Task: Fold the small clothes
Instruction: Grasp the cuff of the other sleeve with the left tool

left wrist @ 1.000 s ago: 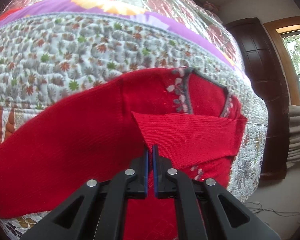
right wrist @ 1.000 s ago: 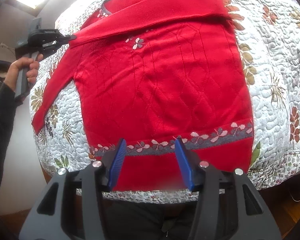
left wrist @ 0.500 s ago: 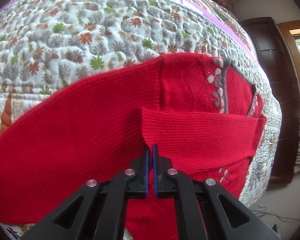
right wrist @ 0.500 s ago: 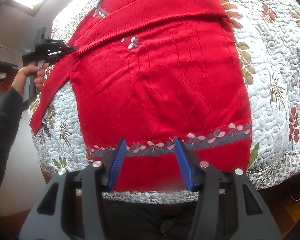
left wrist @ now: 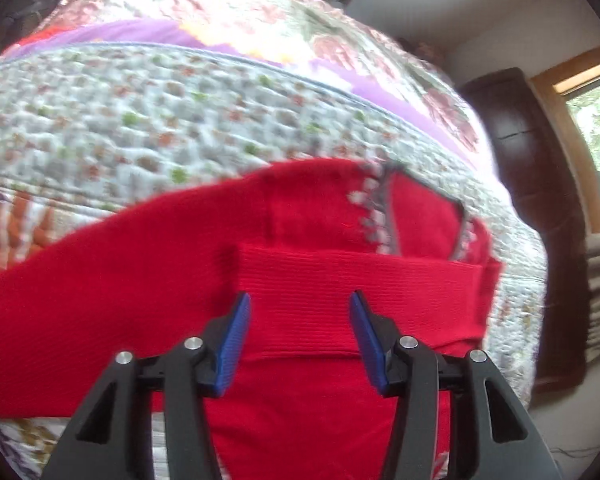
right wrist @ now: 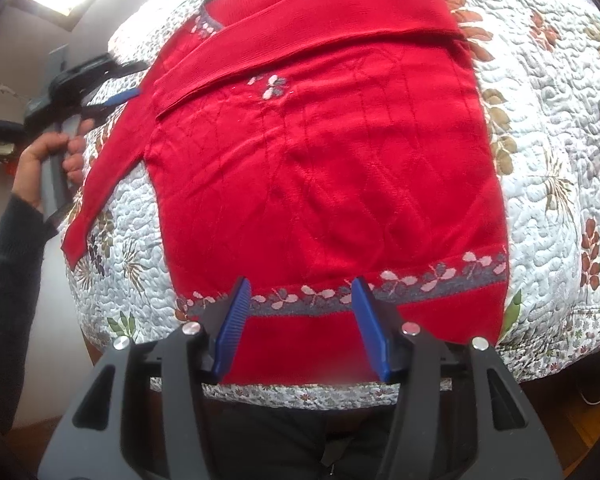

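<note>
On the quilt point(right wrist: 548, 128), a red sweater point(right wrist: 324, 168) lies flat.
Left gripper point(left wrist: 299, 300) and right gripper point(right wrist: 300, 284) both gape, holding nothing.

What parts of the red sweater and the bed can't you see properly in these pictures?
- Red sweater bottom edge, right wrist view: hidden behind the right gripper.
- Collar top, right wrist view: cut off by the picture's upper edge.
- Quilt pattern, left wrist view: smeared by motion blur.
- Sweater's lower body, left wrist view: covered by the left gripper.
- Left gripper, right wrist view: blurred.
- Under the folded sleeve: hidden by it.
</note>
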`<state>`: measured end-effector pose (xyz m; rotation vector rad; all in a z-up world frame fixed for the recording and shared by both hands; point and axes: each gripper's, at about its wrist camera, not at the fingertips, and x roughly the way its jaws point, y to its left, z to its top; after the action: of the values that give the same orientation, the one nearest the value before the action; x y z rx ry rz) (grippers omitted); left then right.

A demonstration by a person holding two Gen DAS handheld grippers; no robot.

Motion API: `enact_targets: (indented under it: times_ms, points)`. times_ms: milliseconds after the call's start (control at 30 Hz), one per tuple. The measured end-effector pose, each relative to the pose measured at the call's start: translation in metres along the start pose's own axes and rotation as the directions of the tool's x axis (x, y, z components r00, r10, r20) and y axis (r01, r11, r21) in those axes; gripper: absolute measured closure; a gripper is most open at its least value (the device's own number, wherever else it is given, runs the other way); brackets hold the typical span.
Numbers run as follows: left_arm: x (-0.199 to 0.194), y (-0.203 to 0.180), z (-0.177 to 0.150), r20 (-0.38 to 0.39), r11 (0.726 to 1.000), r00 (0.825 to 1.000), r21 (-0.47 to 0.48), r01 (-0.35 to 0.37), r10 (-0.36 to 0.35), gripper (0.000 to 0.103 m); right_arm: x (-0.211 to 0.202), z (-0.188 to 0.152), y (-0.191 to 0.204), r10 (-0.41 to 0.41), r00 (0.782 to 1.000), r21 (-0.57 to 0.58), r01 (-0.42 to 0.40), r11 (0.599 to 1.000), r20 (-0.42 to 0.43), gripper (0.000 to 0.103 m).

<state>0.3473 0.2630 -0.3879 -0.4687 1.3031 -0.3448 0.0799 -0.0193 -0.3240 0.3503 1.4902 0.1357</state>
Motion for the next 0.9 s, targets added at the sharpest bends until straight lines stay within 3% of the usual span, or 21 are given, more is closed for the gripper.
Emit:
enact_targets:
  times_ms: [133, 200, 267, 300, 367, 467, 600, 767, 800, 900]
  points:
    - [0.032, 0.014, -0.005, -0.07, 0.999, 0.997, -0.048, -0.022, 0.019, 0.051, -0.004, 0.0, 0.006, -0.002, 1.0, -0.026, 0.002, 1.0, 0.004, 0.05]
    - [0.032, 0.03, -0.008, -0.068, 0.992, 0.997, -0.12, 0.024, -0.033, 0.051, -0.006, 0.0, 0.007, -0.006, 1.0, -0.028, 0.007, 1.0, 0.007, 0.049]
    - [0.018, 0.043, -0.016, -0.03, 0.984, 0.997, -0.167, 0.059, -0.065, 0.046, -0.007, 0.001, 0.007, -0.012, 1.0, -0.031, 0.013, 0.999, 0.007, 0.049]
    - [0.012, 0.048, -0.018, -0.011, 0.982, 0.998, -0.178, 0.063, -0.066, 0.039, -0.008, 0.001, 0.008, -0.014, 1.0, -0.032, 0.014, 0.999, 0.006, 0.049]
    - [-0.011, 0.069, -0.03, 0.047, 0.966, 0.994, -0.233, 0.11, -0.102, 0.037, -0.007, 0.003, 0.012, -0.01, 1.0, -0.044, 0.011, 0.999, 0.004, 0.048]
    - [-0.053, 0.116, -0.057, 0.154, 0.92, 0.981, -0.355, 0.165, -0.117, 0.03, -0.006, 0.009, 0.027, 0.007, 1.0, -0.083, -0.007, 0.996, 0.005, 0.045]
    - [-0.125, 0.186, -0.106, 0.3, 0.849, 0.954, -0.499, 0.173, -0.018, 0.018, 0.001, 0.016, 0.054, 0.035, 0.999, -0.158, -0.035, 0.987, -0.005, 0.035]
    - [-0.213, 0.291, -0.179, 0.405, 0.696, 0.901, -0.692, 0.191, 0.155, 0.016, 0.017, 0.021, 0.091, 0.06, 0.997, -0.266, -0.072, 0.961, -0.054, 0.035]
    - [-0.228, 0.315, -0.197, 0.422, 0.647, 0.886, -0.733, 0.208, 0.193, 0.016, 0.019, 0.022, 0.098, 0.061, 0.996, -0.286, -0.076, 0.955, -0.061, 0.035]
    - [-0.251, 0.358, -0.221, 0.432, 0.57, 0.863, -0.791, 0.223, 0.261, 0.016, 0.025, 0.022, 0.114, 0.061, 0.995, -0.329, -0.083, 0.941, -0.079, 0.035]
